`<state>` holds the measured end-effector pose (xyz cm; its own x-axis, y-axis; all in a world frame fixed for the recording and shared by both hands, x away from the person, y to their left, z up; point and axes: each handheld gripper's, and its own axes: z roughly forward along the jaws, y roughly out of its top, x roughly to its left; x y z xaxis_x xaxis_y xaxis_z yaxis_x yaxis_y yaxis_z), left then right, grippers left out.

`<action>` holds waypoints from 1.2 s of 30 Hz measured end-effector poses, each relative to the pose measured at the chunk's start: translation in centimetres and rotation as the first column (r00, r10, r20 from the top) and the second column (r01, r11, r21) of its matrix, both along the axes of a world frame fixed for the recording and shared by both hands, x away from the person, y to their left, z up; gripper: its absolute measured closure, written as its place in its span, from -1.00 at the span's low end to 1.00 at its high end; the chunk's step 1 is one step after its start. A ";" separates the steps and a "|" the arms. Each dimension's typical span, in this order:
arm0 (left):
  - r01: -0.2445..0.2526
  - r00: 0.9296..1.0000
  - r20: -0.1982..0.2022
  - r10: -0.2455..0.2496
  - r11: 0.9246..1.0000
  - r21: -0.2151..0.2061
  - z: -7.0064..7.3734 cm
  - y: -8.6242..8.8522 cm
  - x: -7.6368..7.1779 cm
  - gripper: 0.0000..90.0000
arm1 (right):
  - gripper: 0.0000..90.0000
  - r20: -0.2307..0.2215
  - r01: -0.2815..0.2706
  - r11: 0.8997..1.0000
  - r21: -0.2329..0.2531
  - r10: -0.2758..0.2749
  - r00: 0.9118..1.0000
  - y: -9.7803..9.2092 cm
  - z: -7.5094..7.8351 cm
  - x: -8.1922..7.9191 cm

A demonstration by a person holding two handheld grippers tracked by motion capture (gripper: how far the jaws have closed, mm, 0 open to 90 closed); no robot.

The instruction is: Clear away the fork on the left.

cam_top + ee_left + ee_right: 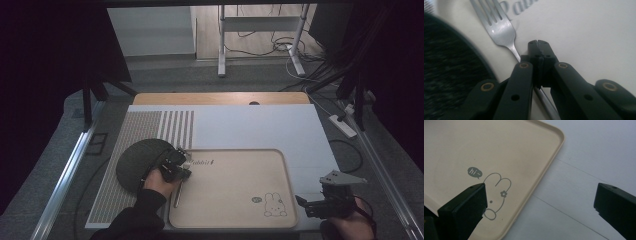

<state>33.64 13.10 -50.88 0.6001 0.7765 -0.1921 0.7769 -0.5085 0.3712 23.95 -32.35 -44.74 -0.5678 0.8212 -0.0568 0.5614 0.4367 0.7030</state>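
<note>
- From above I see a beige tray (235,200) lying on a white mat (260,127) that covers the table, with a striped patch (150,125) printed over the mat's left part.
- The tray carries a small rabbit drawing (276,205) near its front right corner and the word "Rabbit" (201,162) near its back left corner.
- A dark round plate (134,162) sits on the mat just beside the tray's left edge.
- My left gripper (175,165) is down at the tray's left rim, between the plate and the tray, held by my left hand (156,182) in a dark sleeve.
- In the left gripper view its jaws are pressed together, and the neck of a metal fork (499,27) runs just beside the closed tips on their left and on under the gripper body. I cannot tell whether they pinch the handle or merely sit over it.
- The fork lies with its tines toward the "Rabbit" lettering (521,6) and the plate's dark rim (456,65) close on its other side; from above its handle (177,195) points back toward me along the tray's left edge.
- My right gripper (325,202) hovers off the tray's front right corner, over the mat, well apart from the fork.
- In the right gripper view its jaws are spread wide with nothing between them; the left one overlaps the rabbit drawing (499,192), the other stands over bare mat (586,170).
</note>
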 end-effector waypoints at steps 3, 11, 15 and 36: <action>-0.007 1.000 -0.002 0.007 1.000 -0.004 0.0 0.3 0.1 0.98 | -1.00 0.000 0.000 1.000 0.000 0.000 1.000 0.0 0.0 0.0; 0.021 0.998 0.059 -0.021 1.000 0.009 0.5 -0.1 -0.2 0.72 | -1.00 -0.001 0.000 1.000 0.001 0.000 1.000 0.0 0.0 0.0; 0.015 0.996 0.087 -0.015 1.000 -0.001 0.9 0.0 -0.3 0.48 | -1.00 -0.001 0.000 1.000 0.001 0.000 1.000 0.0 0.0 0.0; -0.007 0.983 0.179 0.038 0.985 -0.171 2.5 2.6 -1.0 -0.81 | -1.00 -0.002 0.000 1.000 0.001 0.000 1.000 0.0 0.0 0.0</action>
